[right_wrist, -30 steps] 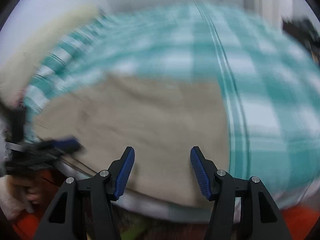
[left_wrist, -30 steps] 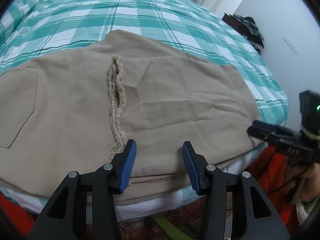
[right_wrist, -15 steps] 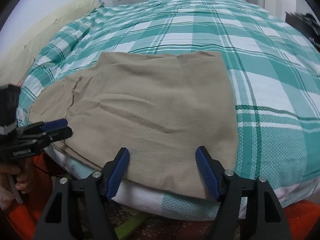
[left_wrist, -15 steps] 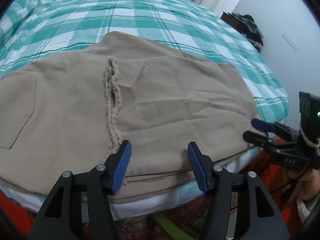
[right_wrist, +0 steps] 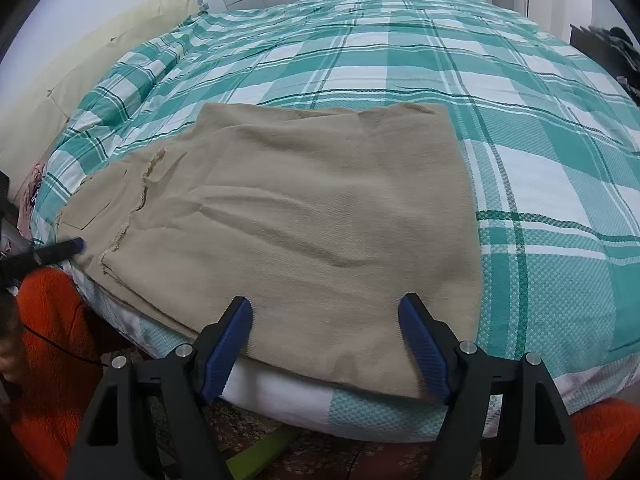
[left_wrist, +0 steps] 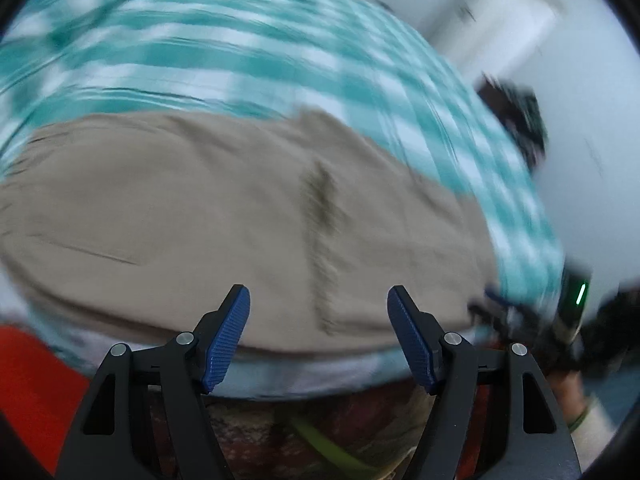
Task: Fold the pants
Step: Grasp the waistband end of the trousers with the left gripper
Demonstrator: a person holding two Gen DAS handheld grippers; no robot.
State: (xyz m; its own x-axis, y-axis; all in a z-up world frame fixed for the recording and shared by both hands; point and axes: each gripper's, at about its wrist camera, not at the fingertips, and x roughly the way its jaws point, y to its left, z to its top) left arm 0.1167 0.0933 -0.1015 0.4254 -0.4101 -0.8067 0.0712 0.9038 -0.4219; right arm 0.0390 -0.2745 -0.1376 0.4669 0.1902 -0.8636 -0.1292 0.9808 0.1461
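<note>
Tan pants (right_wrist: 320, 208) lie folded flat near the front edge of a bed, with a frayed hem (right_wrist: 140, 200) running across them on the left. My right gripper (right_wrist: 325, 304) hovers over their near edge. Its jaws are opening and the pads press on no cloth. The left wrist view is blurred by motion. In it the pants (left_wrist: 240, 232) fill the middle, and my left gripper (left_wrist: 318, 296) stands at their near edge, jaws opening, with nothing pinched. The left gripper's blue tip (right_wrist: 72, 246) also shows at the pants' left end.
A teal and white checked cover (right_wrist: 400, 60) is spread over the bed, with a cream pillow (right_wrist: 80, 52) at the far left. Dark clothes (right_wrist: 612, 48) lie at the far right. An orange fleece sleeve (right_wrist: 52, 340) and a green strip (right_wrist: 260, 456) show below the mattress edge.
Both pairs of jaws have spread wider. The left gripper has swung leftward along the pants' edge, blurring its view. The right view, blurred a second ago, is now sharp and steady.
</note>
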